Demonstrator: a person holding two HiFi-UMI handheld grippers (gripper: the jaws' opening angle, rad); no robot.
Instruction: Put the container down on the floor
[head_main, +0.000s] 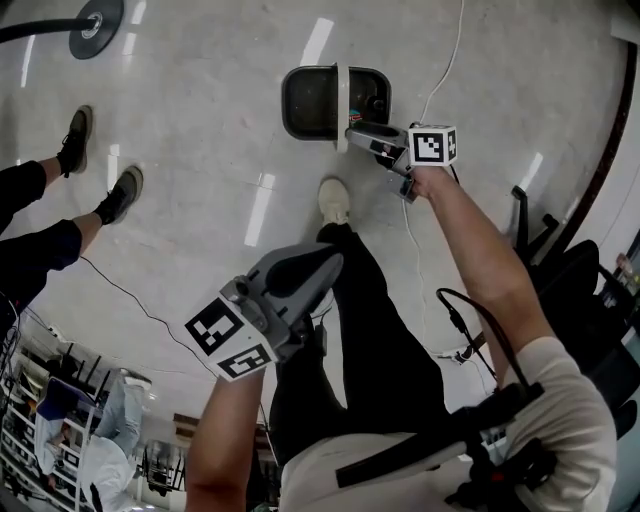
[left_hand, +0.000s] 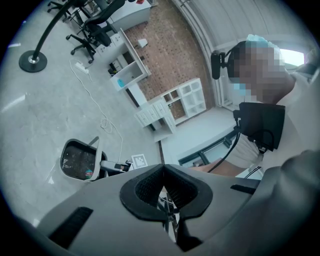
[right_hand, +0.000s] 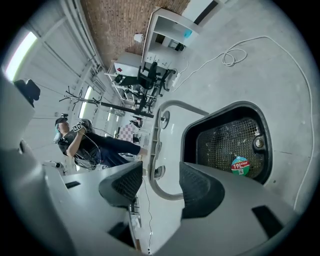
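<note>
The dark grey plastic container (head_main: 310, 100) stands on the glossy grey floor (head_main: 200, 160). The right gripper (head_main: 352, 133) fingers are released, spread around its white lid (head_main: 341, 100) rim. The left gripper (head_main: 322, 268) fingers are clenched, empty.

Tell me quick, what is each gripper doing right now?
Left gripper: closed, empty.
Right gripper: open, bin handle between its fingers.

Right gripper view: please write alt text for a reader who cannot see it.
The right gripper, jaws apart, faces a dark open container with a white lid; pale floor and a cable lie beyond.
</note>
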